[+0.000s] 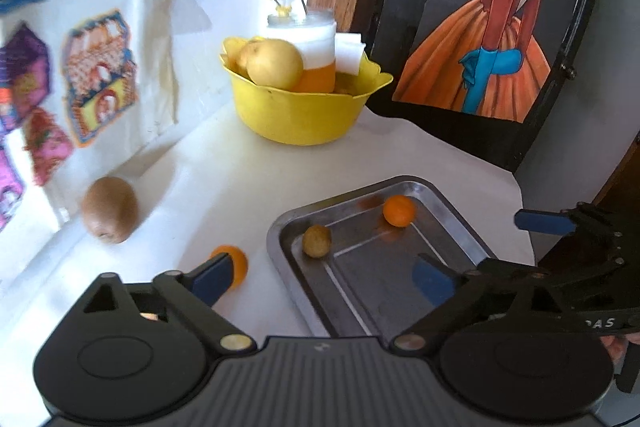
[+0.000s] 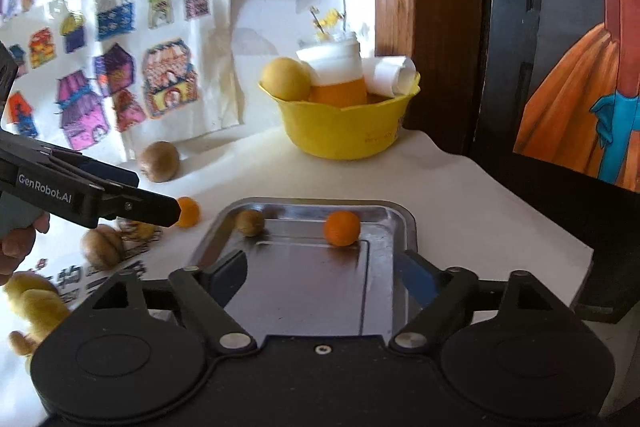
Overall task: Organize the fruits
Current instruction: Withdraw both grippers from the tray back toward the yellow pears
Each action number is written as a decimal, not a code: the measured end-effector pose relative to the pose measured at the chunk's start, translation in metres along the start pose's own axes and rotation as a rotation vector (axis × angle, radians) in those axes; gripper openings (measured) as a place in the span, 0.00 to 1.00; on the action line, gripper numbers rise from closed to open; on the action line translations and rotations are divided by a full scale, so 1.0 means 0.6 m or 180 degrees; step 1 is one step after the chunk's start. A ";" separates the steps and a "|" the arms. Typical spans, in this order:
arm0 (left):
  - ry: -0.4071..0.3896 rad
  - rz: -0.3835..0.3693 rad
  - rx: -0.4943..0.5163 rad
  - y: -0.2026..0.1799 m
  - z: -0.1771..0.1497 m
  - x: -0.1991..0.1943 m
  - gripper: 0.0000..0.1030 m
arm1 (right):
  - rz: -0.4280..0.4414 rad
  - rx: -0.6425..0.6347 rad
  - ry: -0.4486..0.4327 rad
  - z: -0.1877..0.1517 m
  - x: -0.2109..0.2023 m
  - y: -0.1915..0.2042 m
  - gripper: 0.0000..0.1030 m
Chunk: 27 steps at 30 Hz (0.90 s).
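Atop the white table (image 1: 420, 155), a yellow bowl (image 1: 304, 111) of pears stands behind a steel tray (image 2: 384, 223) holding one small orange (image 2: 341, 228) and a brownish fruit (image 2: 249, 222). Both the left claw (image 1: 320, 277) and right claw (image 2: 322, 277) gape apart, empty; a kiwi (image 1: 110, 209) and second orange (image 1: 236, 263) lie loose beside the tray.

Light: bright daylight from the back, by the jar (image 1: 301, 27) of twigs
Glare: white table (image 1: 208, 163) washed out – wall papers (image 2: 160, 83) pale
Shadows: soft, short, beside the kiwi (image 1: 110, 209)
Blur: drawings at left wrist view's edge smeared
Distortion: fisheye – corners black, picture frame (image 1: 576, 39) bowed
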<state>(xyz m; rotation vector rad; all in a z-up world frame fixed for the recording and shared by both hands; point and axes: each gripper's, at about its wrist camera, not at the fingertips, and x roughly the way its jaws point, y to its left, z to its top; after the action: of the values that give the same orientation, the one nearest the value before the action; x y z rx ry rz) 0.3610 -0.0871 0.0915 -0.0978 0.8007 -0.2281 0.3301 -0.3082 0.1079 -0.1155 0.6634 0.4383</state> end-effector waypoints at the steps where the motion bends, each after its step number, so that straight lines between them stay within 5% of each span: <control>1: -0.0026 0.0009 -0.0002 -0.003 -0.005 -0.013 0.98 | 0.0005 -0.0012 -0.0014 -0.001 -0.012 0.006 0.88; 8: -0.0195 0.0072 0.0042 -0.017 -0.058 -0.106 0.99 | 0.0040 -0.0048 -0.0035 -0.016 -0.101 0.057 0.99; 20: -0.0264 -0.0241 0.0059 -0.034 -0.190 -0.223 0.99 | 0.0144 -0.0108 0.0236 -0.082 -0.200 0.134 0.99; 27: -0.0241 -0.0232 0.0074 -0.028 -0.264 -0.249 0.99 | 0.0240 -0.0153 0.0477 -0.136 -0.222 0.177 0.99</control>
<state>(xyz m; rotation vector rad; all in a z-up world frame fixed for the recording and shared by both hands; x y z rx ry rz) 0.1436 -0.0676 0.0890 -0.1133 0.7197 -0.3008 0.1447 -0.2797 0.1297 -0.1704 0.8066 0.5217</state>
